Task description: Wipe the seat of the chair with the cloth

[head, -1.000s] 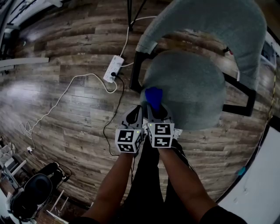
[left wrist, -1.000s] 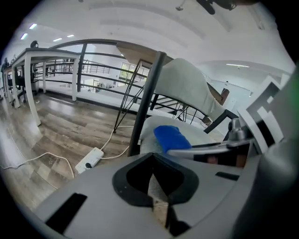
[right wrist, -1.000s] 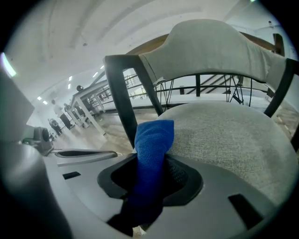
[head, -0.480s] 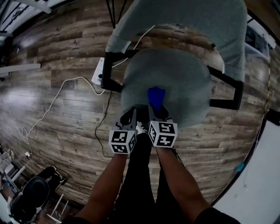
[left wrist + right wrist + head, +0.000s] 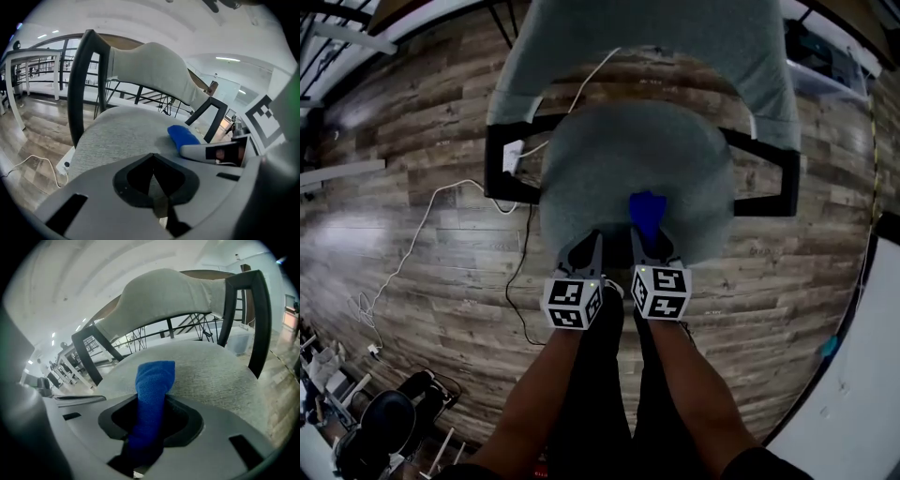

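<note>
I hold the cloth [image 5: 152, 394] pinched lengthwise in the right gripper [image 5: 648, 242]. Its jaws clamp the lower part so that a free blue end sticks out ahead to meet the fabric. That end lies over the near part of the chair seat [image 5: 619, 159], a little right of centre (whether it presses down or only brushes, I can't tell). The left gripper [image 5: 586, 247] sits just beside it at the seat's front rim, jaws together on nothing, kept clear of the cloth's path, I reckon. My forearms [image 5: 684, 375] reach forward side by side, nearly parallel, and both grippers point toward the backrest [image 5: 647, 37].
</note>
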Demonstrator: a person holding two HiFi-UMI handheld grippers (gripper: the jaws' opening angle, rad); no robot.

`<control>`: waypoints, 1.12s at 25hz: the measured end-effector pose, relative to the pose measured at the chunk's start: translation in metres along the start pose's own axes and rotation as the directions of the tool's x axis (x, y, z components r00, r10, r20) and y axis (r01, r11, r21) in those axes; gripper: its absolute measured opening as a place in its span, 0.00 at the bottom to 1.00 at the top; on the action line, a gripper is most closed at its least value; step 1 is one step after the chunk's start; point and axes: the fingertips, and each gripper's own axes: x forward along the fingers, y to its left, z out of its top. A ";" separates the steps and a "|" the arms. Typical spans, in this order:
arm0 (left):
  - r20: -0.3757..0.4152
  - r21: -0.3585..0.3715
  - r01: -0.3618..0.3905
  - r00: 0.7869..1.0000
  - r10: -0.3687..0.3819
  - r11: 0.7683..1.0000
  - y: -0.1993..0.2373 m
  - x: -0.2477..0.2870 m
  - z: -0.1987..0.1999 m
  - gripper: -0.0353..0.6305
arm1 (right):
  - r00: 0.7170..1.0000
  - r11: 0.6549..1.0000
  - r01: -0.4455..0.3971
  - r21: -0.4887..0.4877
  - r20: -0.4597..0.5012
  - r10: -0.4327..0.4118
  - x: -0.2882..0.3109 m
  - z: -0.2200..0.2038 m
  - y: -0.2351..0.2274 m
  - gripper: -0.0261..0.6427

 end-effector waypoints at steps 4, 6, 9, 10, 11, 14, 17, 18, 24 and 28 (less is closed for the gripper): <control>-0.020 0.012 0.021 1.000 -0.020 1.000 -0.022 0.007 -0.006 0.06 | 1.000 1.000 0.012 0.019 0.009 -0.012 -0.009 -0.001 -0.021 0.25; -0.028 0.018 0.033 0.999 -0.033 0.999 -0.035 0.010 -0.010 0.06 | 1.000 1.000 0.015 0.026 0.015 -0.015 -0.013 -0.002 -0.032 0.25; -0.039 0.027 0.048 0.998 -0.046 0.998 -0.053 0.016 -0.014 0.06 | 1.000 0.999 0.023 0.028 0.019 -0.024 -0.021 -0.003 -0.049 0.25; -0.041 0.033 0.050 0.998 -0.049 0.998 -0.058 0.017 -0.015 0.06 | 0.999 0.999 0.026 0.026 0.020 -0.026 -0.024 -0.003 -0.054 0.25; -0.043 0.039 0.051 0.998 -0.050 0.998 -0.062 0.019 -0.015 0.06 | 0.999 0.999 0.028 0.022 0.020 -0.028 -0.026 -0.003 -0.059 0.25; -0.044 0.050 0.056 0.998 -0.054 0.997 -0.073 0.025 -0.013 0.06 | 0.999 0.999 0.033 0.010 0.021 -0.033 -0.032 -0.004 -0.075 0.25; -0.051 0.062 0.068 0.997 -0.065 0.996 -0.085 0.031 -0.014 0.06 | 0.999 0.999 0.040 0.017 0.025 -0.040 -0.039 -0.005 -0.092 0.25; -0.052 0.067 0.071 0.996 -0.068 0.995 -0.088 0.033 -0.014 0.06 | 0.999 0.999 0.044 0.019 0.028 -0.045 -0.041 -0.005 -0.097 0.25; -0.052 0.083 0.062 0.997 -0.058 0.995 -0.099 0.041 -0.014 0.06 | 0.996 0.997 0.071 0.024 0.048 -0.072 -0.055 -0.006 -0.126 0.25; -0.053 0.088 0.050 0.998 -0.045 0.995 -0.101 0.045 -0.016 0.06 | 0.992 0.993 0.115 0.030 0.050 -0.117 -0.065 -0.009 -0.150 0.25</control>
